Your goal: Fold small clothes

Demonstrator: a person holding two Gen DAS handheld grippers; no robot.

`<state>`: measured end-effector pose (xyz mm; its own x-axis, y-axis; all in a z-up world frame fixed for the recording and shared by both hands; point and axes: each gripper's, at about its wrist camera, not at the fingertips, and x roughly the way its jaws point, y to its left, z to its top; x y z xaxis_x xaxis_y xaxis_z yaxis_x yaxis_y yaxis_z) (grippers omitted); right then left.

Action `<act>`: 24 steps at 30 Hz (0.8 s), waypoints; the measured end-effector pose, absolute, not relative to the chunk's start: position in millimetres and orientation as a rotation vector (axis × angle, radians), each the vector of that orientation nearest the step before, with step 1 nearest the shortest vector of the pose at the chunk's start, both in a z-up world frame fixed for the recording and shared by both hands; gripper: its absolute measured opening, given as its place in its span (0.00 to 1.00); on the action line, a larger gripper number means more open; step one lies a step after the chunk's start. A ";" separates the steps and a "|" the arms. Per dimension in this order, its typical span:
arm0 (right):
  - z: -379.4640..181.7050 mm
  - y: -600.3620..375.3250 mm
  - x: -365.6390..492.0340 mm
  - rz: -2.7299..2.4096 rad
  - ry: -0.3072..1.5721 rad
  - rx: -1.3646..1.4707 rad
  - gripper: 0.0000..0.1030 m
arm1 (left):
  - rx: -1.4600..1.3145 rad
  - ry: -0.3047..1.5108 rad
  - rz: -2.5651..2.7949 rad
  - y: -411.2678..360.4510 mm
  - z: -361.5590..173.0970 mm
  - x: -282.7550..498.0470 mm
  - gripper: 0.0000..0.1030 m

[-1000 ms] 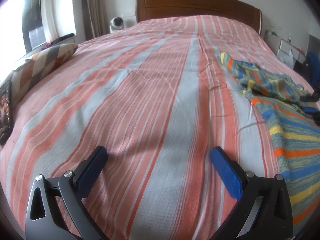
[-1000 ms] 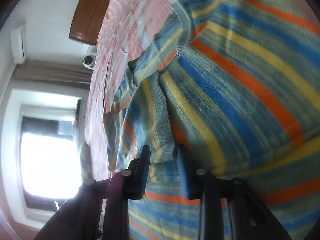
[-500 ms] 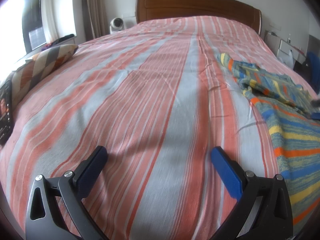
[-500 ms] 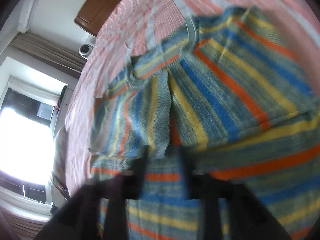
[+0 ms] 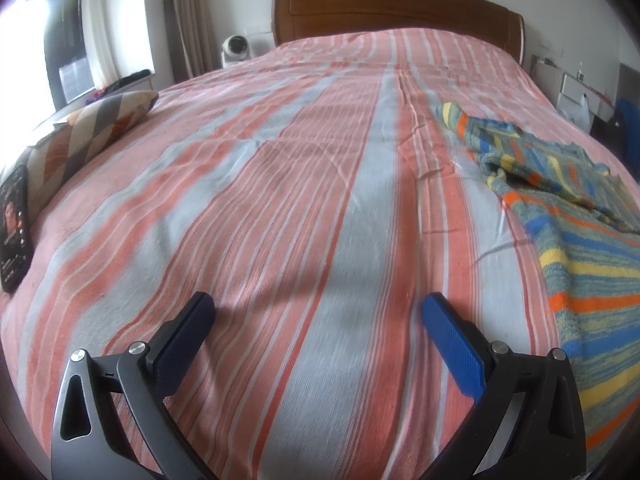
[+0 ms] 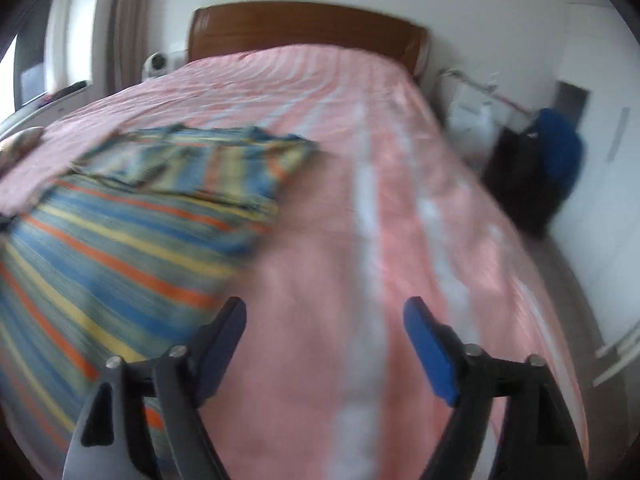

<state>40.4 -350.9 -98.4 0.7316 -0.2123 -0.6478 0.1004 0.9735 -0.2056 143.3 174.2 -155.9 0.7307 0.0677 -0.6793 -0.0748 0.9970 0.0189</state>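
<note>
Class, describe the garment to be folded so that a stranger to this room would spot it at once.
Start at the bed with the wooden headboard and pink-and-grey striped bedspread. On its right half lies a knitted sweater. Unlike the bedspread, it has blue, yellow and orange stripes.

A bed (image 5: 304, 208) with a pink, red and grey striped cover stretches ahead of the gripper to a brown wooden headboard (image 5: 396, 12) at its far end. Far left lie a diamond-patterned pillow (image 5: 94, 128) and a dark book (image 5: 14, 224). A small white device (image 5: 236, 50) stands left of the headboard. Far right, beside the bed, sits a blue bag (image 6: 558, 148).
</note>
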 end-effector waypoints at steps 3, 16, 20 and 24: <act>-132.7 -380.5 29.0 -0.215 0.757 -0.064 0.82 | -0.013 0.747 0.076 174.3 -155.8 143.7 1.00; -137.5 -386.1 32.0 -0.212 0.743 -0.017 0.90 | -0.013 0.747 0.077 174.6 -155.6 143.3 1.00; -137.2 -386.7 31.3 -0.213 0.744 -0.018 0.90 | -0.013 0.747 0.077 174.5 -155.8 143.3 1.00; -139.2 -383.0 35.5 -0.216 0.745 -0.022 0.90 | -0.014 0.748 0.076 174.3 -155.8 143.3 1.00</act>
